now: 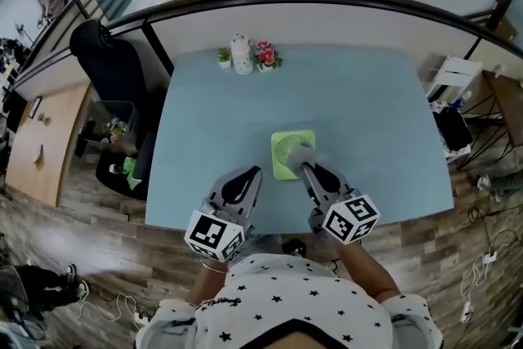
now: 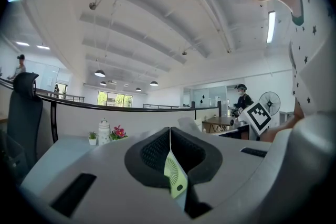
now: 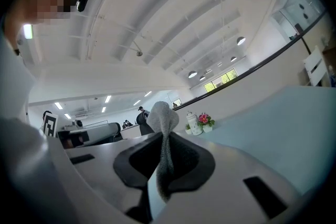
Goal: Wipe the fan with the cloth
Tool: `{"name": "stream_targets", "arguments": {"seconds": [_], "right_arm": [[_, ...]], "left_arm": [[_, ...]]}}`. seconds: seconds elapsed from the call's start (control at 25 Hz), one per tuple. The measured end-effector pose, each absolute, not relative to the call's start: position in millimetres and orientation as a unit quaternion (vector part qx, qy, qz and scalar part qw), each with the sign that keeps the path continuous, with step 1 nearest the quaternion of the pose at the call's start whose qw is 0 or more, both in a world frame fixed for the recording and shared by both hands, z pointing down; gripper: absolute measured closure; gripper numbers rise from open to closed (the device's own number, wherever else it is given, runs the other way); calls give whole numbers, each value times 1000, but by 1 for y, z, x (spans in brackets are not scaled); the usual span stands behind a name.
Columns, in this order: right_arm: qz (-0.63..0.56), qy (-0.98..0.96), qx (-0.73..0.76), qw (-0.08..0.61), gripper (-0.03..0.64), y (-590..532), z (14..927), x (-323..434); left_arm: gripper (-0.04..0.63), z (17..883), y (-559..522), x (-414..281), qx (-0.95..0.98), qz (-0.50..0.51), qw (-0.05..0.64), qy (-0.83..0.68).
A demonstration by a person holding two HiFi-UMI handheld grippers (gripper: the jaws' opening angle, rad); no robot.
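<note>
- Here, at a pale-blue table [image 1: 204, 127], a person w/ a gripper in each hand works over a small green fan [image 1: 283, 154]. It lies flat, grille up, near the front edge & about mid-width.
- Right gripper [image 1: 307, 168]: jaws clamped on a grey cloth [image 1: 302, 153]. The cloth's bunched end sticks out past the tips & rests on the fan's right part.
- Left gripper [image 1: 250, 175]: jaws pressed together, nothing held. It sits just beside the fan's left edge, apart from it. Its own view shows a sliver of the fan through the gap below the tips.
- Handling, prob.: the fan looks like light, stiff, smooth plastic, likely to slide on the table under a wipe. Best steadied at its frame edge, not the thin grille slats. The cloth is soft & limp; pinched by a fold, it should hold.
- Writing: none legible on fan or cloth; only black-&-white square markers on the grippers' cubes [image 1: 214, 234].
</note>
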State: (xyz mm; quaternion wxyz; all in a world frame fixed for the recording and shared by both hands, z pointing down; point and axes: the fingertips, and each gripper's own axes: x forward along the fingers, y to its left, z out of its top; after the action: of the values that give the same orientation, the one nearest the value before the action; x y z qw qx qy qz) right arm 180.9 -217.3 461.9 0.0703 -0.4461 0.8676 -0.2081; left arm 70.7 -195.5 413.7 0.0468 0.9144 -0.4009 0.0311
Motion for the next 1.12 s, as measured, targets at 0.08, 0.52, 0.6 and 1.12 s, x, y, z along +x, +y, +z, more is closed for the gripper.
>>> {"name": "stream_targets", "arguments": {"seconds": [0.08,0.52,0.6,1.12], "right_arm": [[-215,868,-444,57,586,-227,469,171],[-219,869,-442,-47,586,-273,521,134],[-220,867,-442,-65,586,-280,532,128],[-239,853,-444,-137,586,-305,580,112]], "left_arm": [[565,410,-204,63,912,31,45,-406],[565,406,-238,17,895,21,42,-444],[565,406,-242,10,892,17,42,-450],[565,409,-257,-19,878,5,49,-477]]}}
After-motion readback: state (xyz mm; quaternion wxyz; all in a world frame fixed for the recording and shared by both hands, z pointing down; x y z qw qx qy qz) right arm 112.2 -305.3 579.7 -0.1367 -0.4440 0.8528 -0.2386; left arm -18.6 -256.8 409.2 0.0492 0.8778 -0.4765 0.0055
